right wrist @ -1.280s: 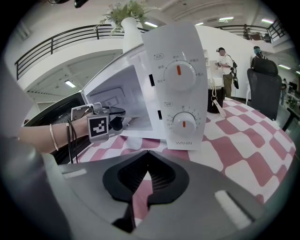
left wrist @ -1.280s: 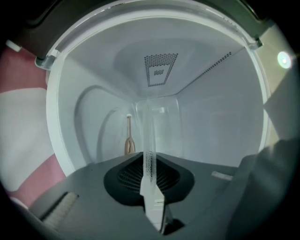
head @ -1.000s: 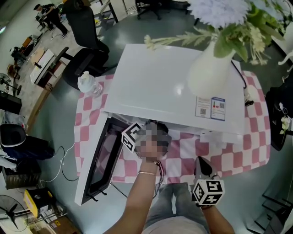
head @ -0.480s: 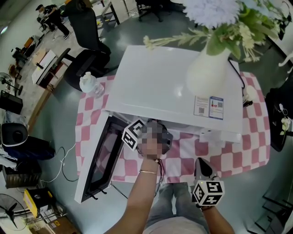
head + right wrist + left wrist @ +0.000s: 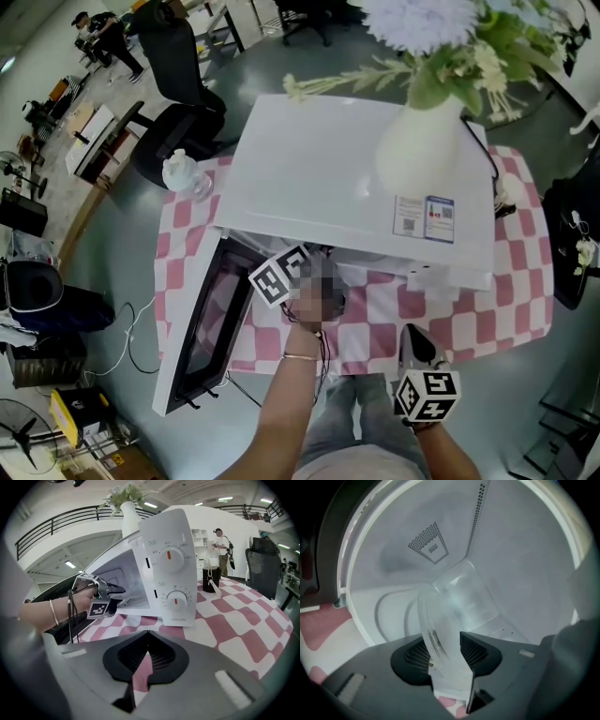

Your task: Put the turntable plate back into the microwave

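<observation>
The clear glass turntable plate [image 5: 457, 604] stands tilted on edge inside the white microwave [image 5: 356, 178] cavity [image 5: 515, 545]. Its rim runs down between the jaws of my left gripper [image 5: 445, 644]. Those jaws are opening, and the pads look spread wider than the rim. In the right gripper view the left gripper [image 5: 111, 594] reaches into the microwave's [image 5: 171, 559] open front. My right gripper [image 5: 415, 349] hangs shut and empty over the table's near edge, to the right of the microwave's control panel. Its own view shows its jaws [image 5: 147, 652] pressed together.
The microwave door [image 5: 202, 328] hangs open to the left. A white vase with flowers [image 5: 417, 150] stands on the microwave's top. A clear bottle [image 5: 183, 173] sits at the left of the pink checkered cloth [image 5: 450, 319]. Chairs and people are further off.
The marker cube on my left gripper has rolled, its patterned face now turned more upward. The hand has stayed at the microwave's mouth. The right gripper has not moved.
</observation>
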A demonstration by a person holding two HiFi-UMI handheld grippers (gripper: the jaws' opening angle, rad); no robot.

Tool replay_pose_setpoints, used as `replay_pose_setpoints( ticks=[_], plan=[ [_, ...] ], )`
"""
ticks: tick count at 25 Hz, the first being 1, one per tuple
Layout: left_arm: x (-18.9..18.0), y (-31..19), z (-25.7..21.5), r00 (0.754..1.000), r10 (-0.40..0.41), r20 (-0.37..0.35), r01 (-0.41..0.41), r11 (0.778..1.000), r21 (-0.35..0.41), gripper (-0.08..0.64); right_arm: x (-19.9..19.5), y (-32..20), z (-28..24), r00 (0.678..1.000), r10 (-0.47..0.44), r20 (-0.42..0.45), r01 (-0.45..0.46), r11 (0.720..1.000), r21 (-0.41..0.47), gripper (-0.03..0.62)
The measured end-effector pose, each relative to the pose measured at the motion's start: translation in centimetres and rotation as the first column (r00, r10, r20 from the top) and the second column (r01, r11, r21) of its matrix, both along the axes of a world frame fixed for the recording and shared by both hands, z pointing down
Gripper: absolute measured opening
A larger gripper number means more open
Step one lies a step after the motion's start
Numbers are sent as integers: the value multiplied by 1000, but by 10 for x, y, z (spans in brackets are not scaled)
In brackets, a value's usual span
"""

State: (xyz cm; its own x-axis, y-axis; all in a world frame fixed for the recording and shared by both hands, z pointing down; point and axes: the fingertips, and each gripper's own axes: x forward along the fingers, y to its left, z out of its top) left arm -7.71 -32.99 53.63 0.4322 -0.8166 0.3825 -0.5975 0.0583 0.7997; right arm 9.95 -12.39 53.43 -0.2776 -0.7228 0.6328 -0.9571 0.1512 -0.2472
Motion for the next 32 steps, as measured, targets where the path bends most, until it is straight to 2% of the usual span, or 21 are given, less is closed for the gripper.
replay_pose_setpoints(
  ticks=[6,15,26,32],
  plan=[
    [6,7,6,983,122,133,-121,992,-22,213,-3,2,1,1000,-9,-1,9,1000,-4,9],
    [11,14,12,927,224,302,-216,974,-61,265,-2,6,2,1000,-13,-2,13,1000,-7,9],
    [7,24,12,910,213,357,-204,977,-63,282,-6,14,3,1000,-29,6,29,1000,-8,9],
    [11,31,9,921,217,324,-214,976,-44,307,-6,19,4,999,-36,8,36,999,-8,9]
  ],
)
